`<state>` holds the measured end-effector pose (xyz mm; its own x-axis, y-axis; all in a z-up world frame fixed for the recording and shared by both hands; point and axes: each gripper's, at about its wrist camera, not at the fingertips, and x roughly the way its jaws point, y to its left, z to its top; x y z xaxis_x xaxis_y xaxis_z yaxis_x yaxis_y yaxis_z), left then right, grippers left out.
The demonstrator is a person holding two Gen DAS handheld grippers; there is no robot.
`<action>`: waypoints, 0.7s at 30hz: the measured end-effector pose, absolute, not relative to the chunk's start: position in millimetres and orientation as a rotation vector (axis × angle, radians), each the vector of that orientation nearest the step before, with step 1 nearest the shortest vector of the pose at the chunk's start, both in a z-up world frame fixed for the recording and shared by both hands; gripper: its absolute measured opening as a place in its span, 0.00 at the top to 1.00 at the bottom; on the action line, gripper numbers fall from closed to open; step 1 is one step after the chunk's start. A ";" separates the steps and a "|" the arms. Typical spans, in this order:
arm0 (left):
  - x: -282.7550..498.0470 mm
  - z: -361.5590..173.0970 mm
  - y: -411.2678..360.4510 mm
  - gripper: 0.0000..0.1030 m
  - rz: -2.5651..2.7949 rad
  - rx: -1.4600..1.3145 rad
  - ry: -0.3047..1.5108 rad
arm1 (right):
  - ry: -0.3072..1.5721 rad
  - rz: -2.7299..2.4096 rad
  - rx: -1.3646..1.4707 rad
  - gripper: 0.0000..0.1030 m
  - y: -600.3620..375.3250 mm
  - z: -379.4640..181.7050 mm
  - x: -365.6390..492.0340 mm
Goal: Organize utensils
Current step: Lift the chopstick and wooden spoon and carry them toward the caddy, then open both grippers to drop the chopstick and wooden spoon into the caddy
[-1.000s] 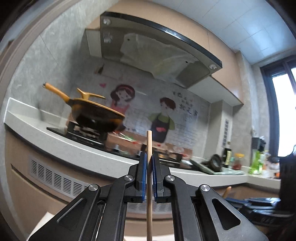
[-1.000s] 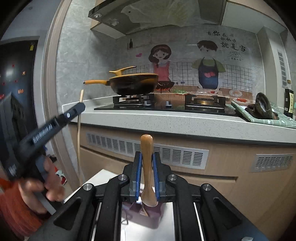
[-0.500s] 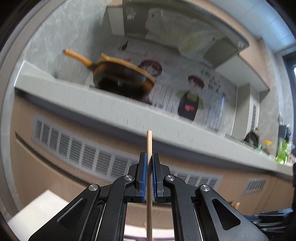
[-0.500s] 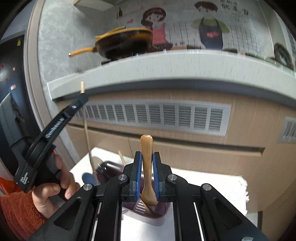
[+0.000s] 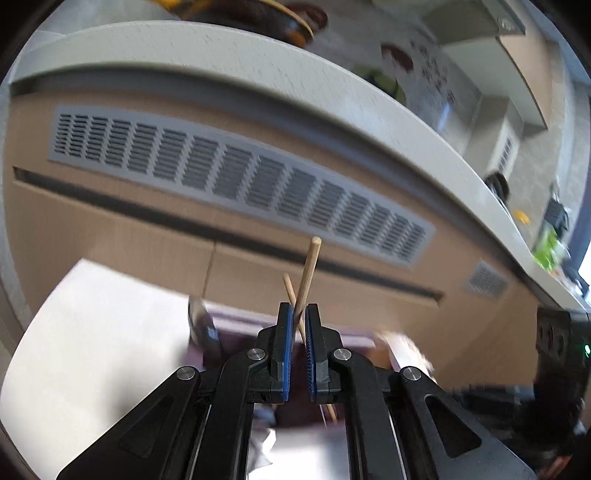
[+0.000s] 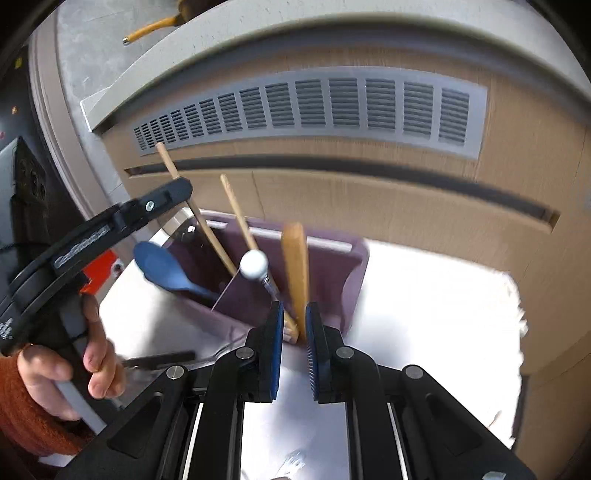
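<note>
A purple utensil holder stands on a white table. In the right wrist view it holds a blue spoon, a thin wooden stick and a white-knobbed utensil. My right gripper is open; a wooden handle stands between its jaws, lower end in the holder. My left gripper has parted slightly; a wooden stick leans between its pads, over the holder. The left gripper also shows at left in the right wrist view.
A wood-fronted cabinet with a grey vent grille rises behind the table under a pale countertop. A yellow-handled pan sits on top. A dark utensil lies on the table in front of the holder.
Both grippers have tilted down over the holder. The right jaws have opened around the wooden handle. The left jaws have loosened and the stick now leans.
</note>
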<state>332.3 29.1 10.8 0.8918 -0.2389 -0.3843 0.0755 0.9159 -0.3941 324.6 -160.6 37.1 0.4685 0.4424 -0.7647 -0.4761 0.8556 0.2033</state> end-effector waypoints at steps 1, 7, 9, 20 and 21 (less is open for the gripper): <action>325.5 13.2 28.6 0.89 -0.172 -0.368 0.462 | 0.909 0.549 -0.038 0.89 -164.3 40.4 320.1; 278.5 22.1 36.7 0.58 -0.143 -0.302 0.512 | 0.823 0.501 -0.092 0.88 -182.6 62.6 281.7; 265.7 17.7 46.3 0.58 -0.140 -0.302 0.551 | 0.865 0.518 -0.101 0.88 -187.8 56.5 268.0; 212.6 -50.1 86.8 0.58 -0.036 -0.273 0.768 | 1.159 0.538 -0.038 0.87 -195.1 -31.9 199.6; 211.4 -54.1 88.5 0.58 -0.031 -0.266 0.777 | 1.163 0.571 -0.034 0.86 -190.2 -33.8 195.3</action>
<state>211.4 88.5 -54.1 0.7144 -0.1250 -0.6884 -0.0700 0.9662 -0.2481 195.3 -190.2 -33.8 0.2717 0.4068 -0.8721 -0.4412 0.8581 0.2628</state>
